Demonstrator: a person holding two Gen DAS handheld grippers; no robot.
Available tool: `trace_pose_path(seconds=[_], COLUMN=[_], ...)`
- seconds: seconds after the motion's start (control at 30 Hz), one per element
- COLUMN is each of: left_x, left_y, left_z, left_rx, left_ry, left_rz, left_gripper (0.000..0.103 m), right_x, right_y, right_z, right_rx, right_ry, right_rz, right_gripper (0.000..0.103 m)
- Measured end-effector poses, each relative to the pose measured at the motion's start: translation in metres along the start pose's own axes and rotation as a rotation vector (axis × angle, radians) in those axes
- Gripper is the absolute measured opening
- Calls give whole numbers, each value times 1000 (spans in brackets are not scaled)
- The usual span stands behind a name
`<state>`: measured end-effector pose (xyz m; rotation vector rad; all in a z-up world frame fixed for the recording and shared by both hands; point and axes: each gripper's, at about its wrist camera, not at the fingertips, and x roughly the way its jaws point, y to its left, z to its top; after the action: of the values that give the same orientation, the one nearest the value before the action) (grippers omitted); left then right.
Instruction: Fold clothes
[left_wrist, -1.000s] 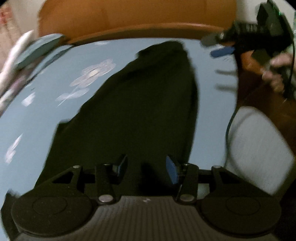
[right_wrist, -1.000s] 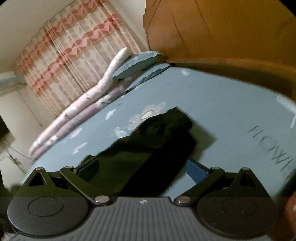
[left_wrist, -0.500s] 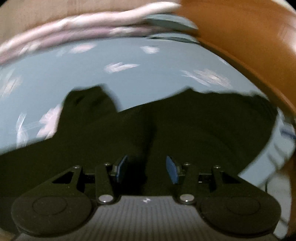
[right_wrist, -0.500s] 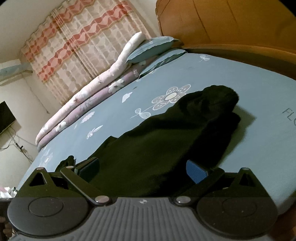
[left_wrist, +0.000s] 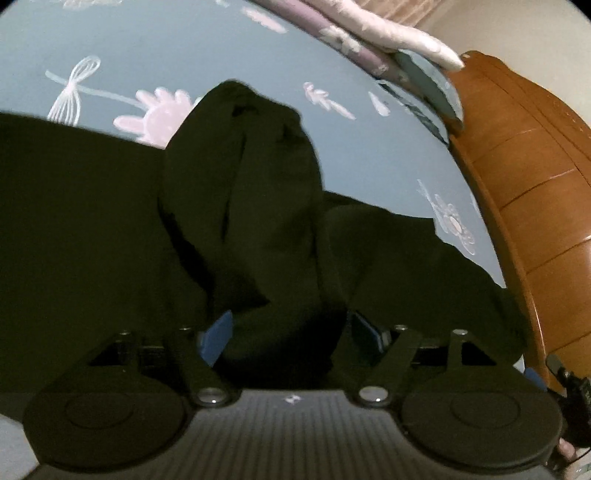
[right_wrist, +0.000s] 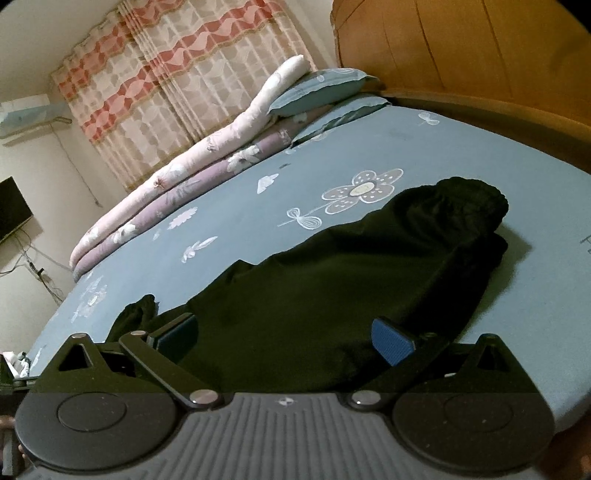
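A wide bed takes up most of the room, its blue sheet (right_wrist: 369, 155) printed with pale flowers, a wooden headboard (right_wrist: 461, 55) beyond it and rolled quilts (right_wrist: 192, 177) stacked along the far edge under a striped curtain (right_wrist: 177, 74). Spread across the sheet is the black garment (right_wrist: 351, 277) (trousers, I would guess, from the gathered band at its far end, though the cloth is too dark to be sure).

The left gripper (left_wrist: 291, 332) points down into the garment, with a humped fold of the black cloth rising just ahead of it and filling the gap between its blue pads (left_wrist: 218, 332). Its jaws have just been opening; the pads stand fairly wide and I cannot see them pressing the fabric, so it looks more like a release than a hold. The right gripper (right_wrist: 284, 336) hovers low at the near edge of the cloth, jaws spread wide, cloth lying below and ahead of it but nothing pinched.

By my reckoning the folding is only partway along: one portion seems laid over the rest, lumpy and not squared, while the long body ahead of the right gripper lies unfolded. Smoothing and at least one more fold look to be left.
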<state>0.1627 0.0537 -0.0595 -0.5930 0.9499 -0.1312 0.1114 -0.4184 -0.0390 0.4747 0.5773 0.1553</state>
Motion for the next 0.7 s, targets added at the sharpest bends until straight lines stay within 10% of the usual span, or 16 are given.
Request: trace_pose_path(seconds=[0.57,0.67,0.7], left_x=[3,8,9], left_y=[13,5,3], left_z=[-7,-6,-6], left_rx=[-43,-13,-1], left_ry=[-2,-17,-27], left_rz=[-26,-42,-45], left_gripper=[81,70,44], right_x=[5,5,6], right_y=[-2,-7,-9], right_z=[-7,-9,-10], right_rx=[-16,3,7], right_ry=[26,28,30], right_rz=[-27,-27,-31], right_gripper=[102,102,102])
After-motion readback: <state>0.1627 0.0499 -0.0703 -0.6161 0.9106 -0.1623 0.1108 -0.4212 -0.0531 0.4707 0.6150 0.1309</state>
